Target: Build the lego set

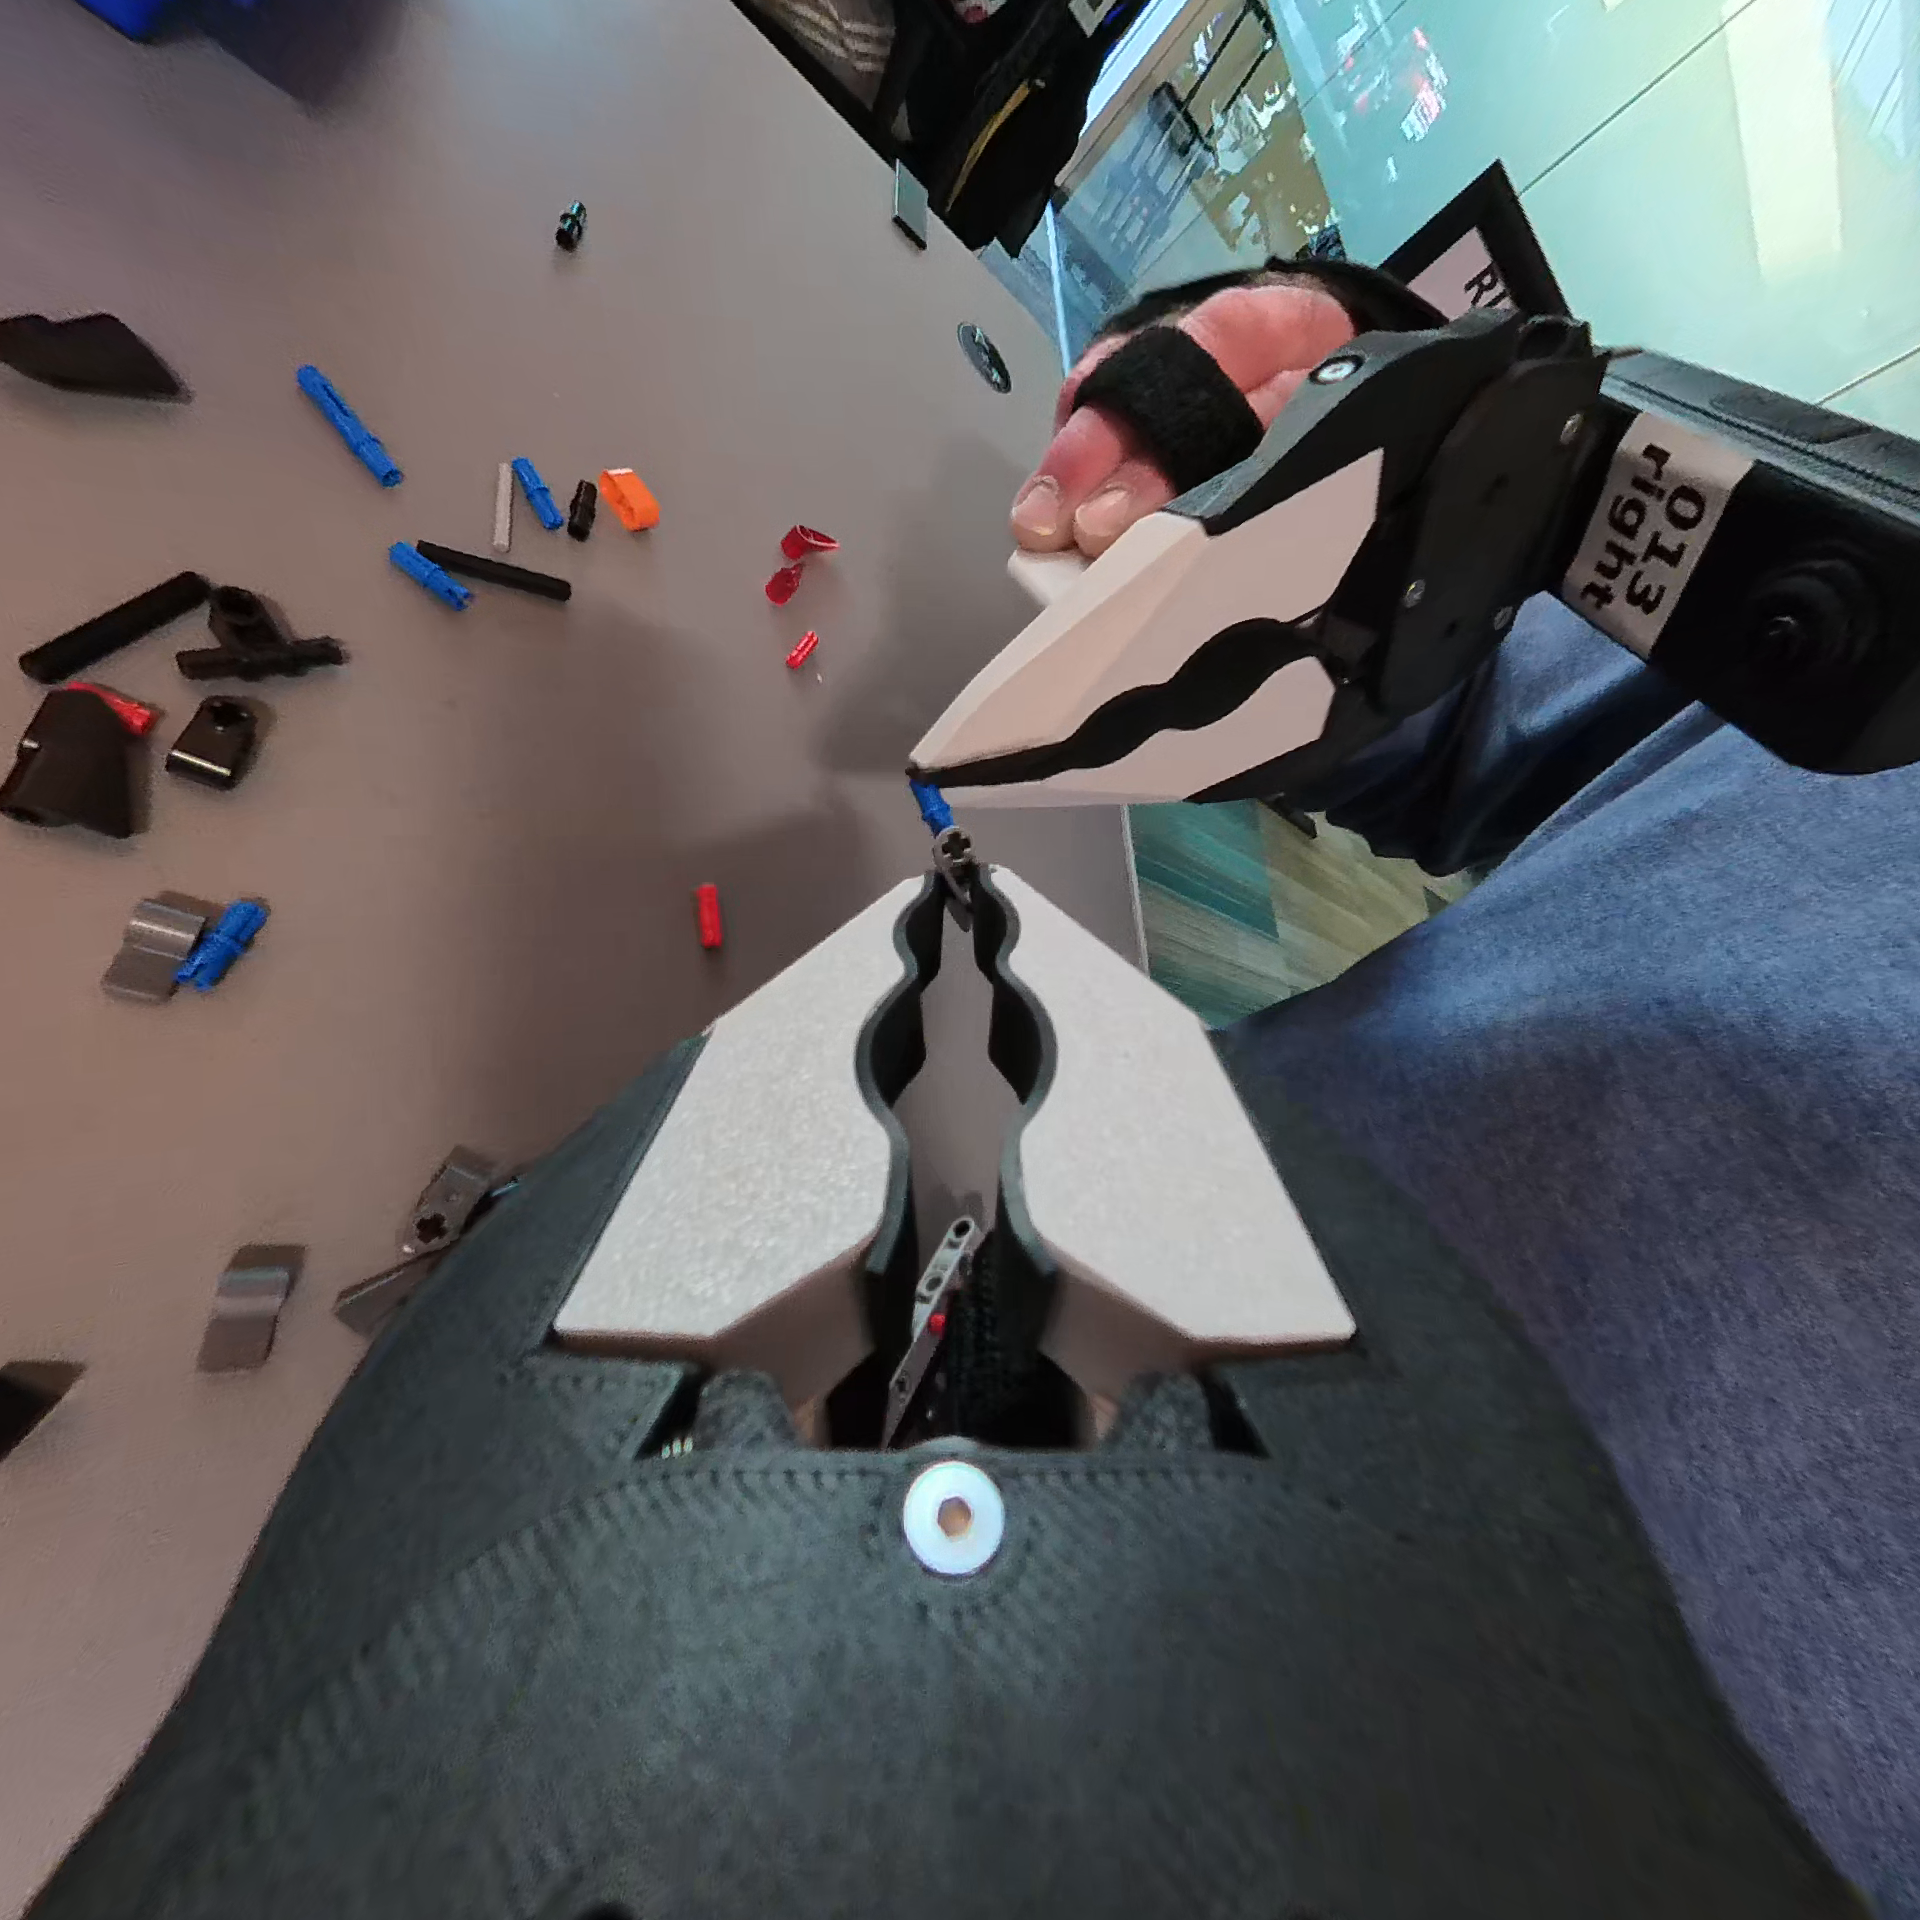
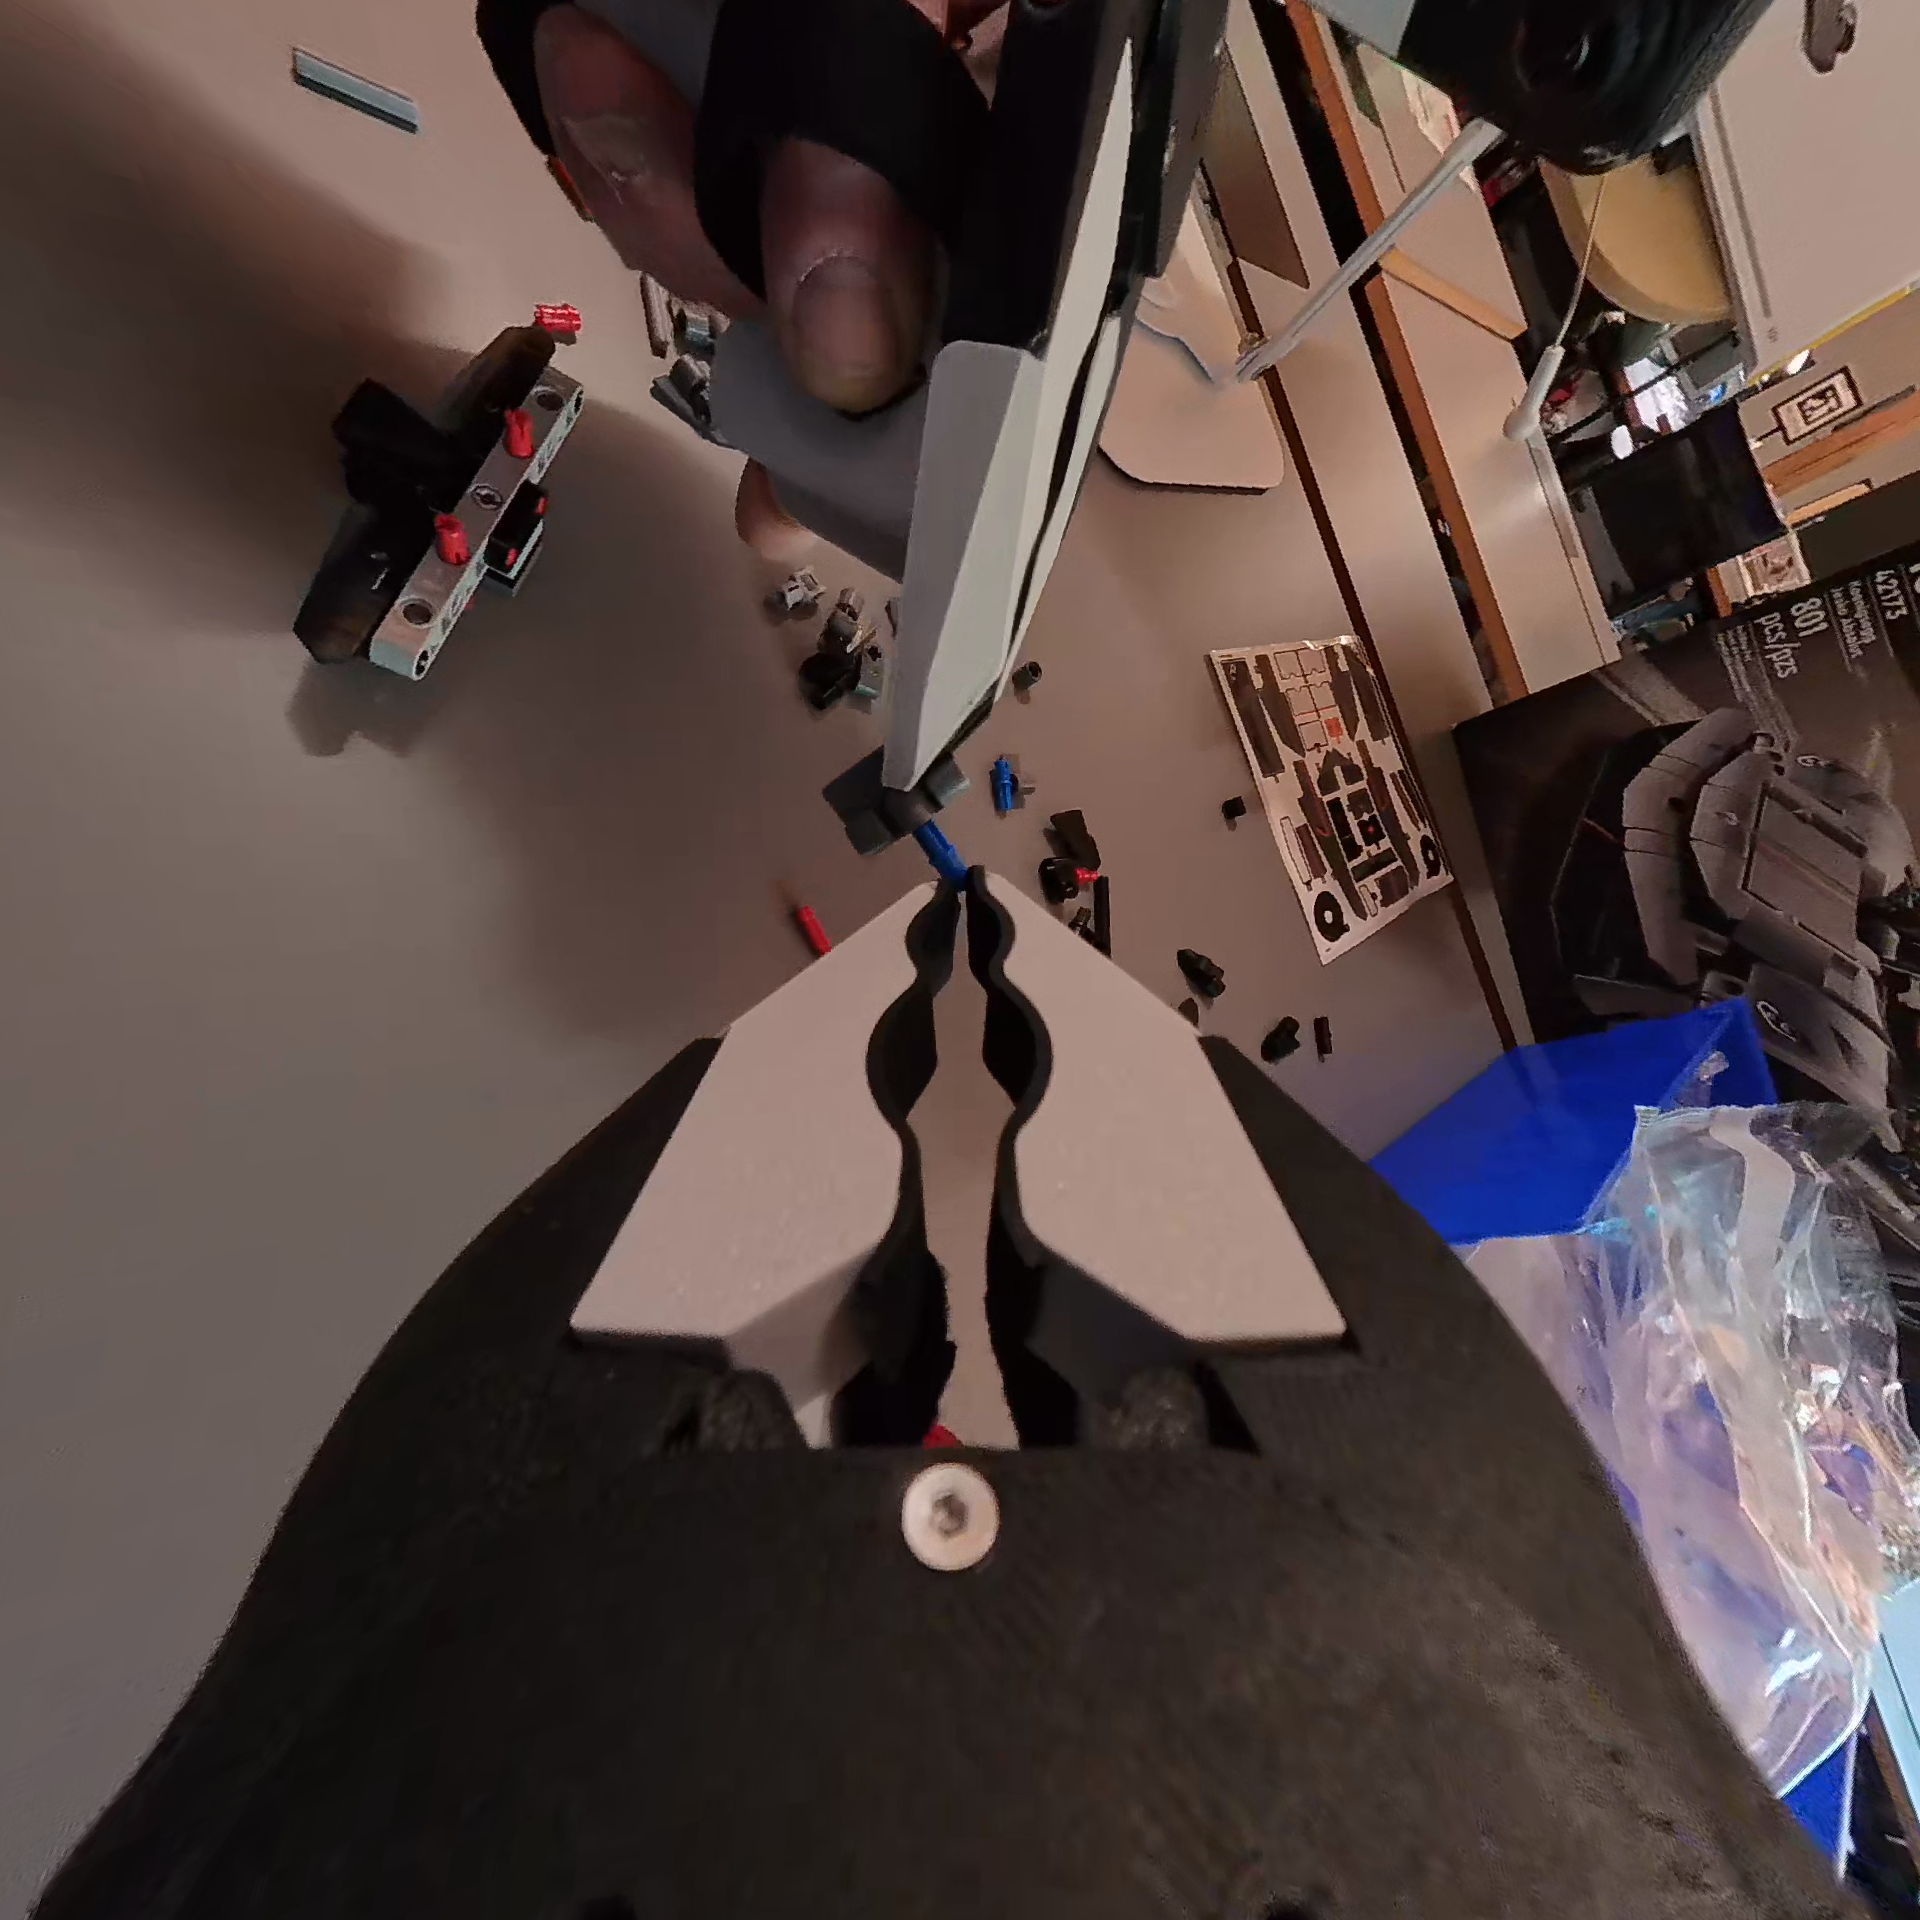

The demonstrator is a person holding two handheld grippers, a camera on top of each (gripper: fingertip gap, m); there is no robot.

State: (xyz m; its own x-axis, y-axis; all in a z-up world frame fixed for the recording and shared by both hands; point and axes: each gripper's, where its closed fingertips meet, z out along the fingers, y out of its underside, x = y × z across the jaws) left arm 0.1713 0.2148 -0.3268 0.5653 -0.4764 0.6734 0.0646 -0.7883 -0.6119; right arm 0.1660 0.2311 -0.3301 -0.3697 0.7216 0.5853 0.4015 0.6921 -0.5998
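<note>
Held above the table point(image 1: 540, 1039), the left gripper point(image 1: 961, 883) clamps a grey connector point(image 1: 954, 847) while the right gripper point(image 2: 961, 891) pinches a blue pin point(image 2: 940, 847), apparently mid-insertion; next, 1 straight push along the hole.

Work surface: a plain grey table point(image 1: 644, 790), matte, evenly lit with soft shadows. Beyond its far edge in the left wrist view stands a glass partition point(image 1: 1558, 135) with a greenish tint, carrying reflections of the interior. Floor point(image 1: 1278, 914) below appears to be patterned carpet, though blurred. The right wrist view shows wood-trimmed shelving point(image 2: 1475, 436) along the room's side, cluttered and dim.
</note>
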